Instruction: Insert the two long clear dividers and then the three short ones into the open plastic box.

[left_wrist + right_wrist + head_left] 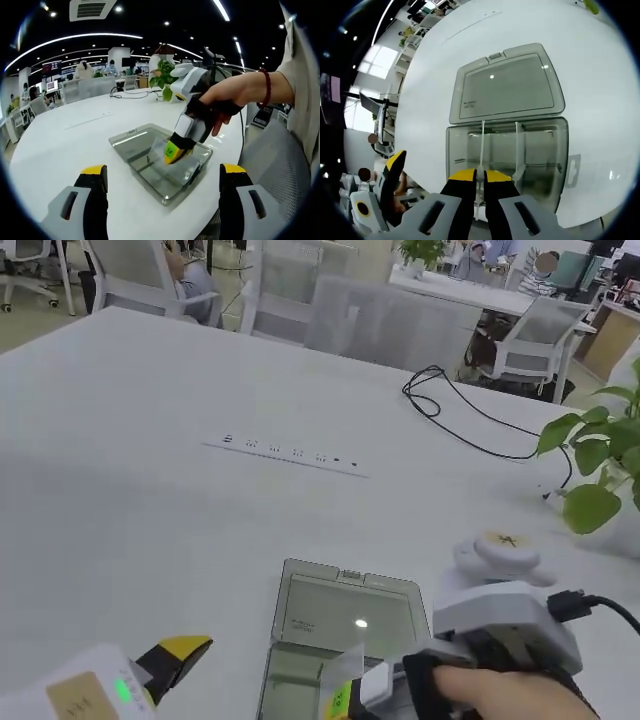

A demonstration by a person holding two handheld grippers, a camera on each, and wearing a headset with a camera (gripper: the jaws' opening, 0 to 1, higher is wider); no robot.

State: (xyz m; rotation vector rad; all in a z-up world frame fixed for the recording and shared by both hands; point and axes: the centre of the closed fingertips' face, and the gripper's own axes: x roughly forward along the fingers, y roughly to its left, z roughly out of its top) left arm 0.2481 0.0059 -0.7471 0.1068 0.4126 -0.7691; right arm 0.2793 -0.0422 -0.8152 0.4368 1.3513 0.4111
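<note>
The worry from where I stand is the long clear divider [482,145] going in crooked. The right gripper [480,175] has it pinched at the near end only, and the strip runs away from the jaws toward the far wall of the box [563,140]. If the far end misses its slot, a push down would likely bow the thin plastic or jam it at a slant. I cannot tell whether either end sits in a groove yet. A smooth clear strip held by one end could also twist in the pinch.

Nothing braces the box. The left gripper [162,172] hangs off to one side of the box, above the surface [150,490], jaws spread wide and holding nothing. A sideways shove from the right gripper could therefore slide the box along the surface rather than seat the strip.

The right gripper's jaws are nearly closed, with only the divider's thickness between the yellow tips. They reach down inside the open base, with the flipped-back lid [505,85] lying flat beyond them. A second long divider [516,145] stands in the box just to one side of the held one, parallel to it and apart from it. A crooked entry might knock it. What looks like a short clear piece [572,170] lies outside the box wall, beyond that second divider.
</note>
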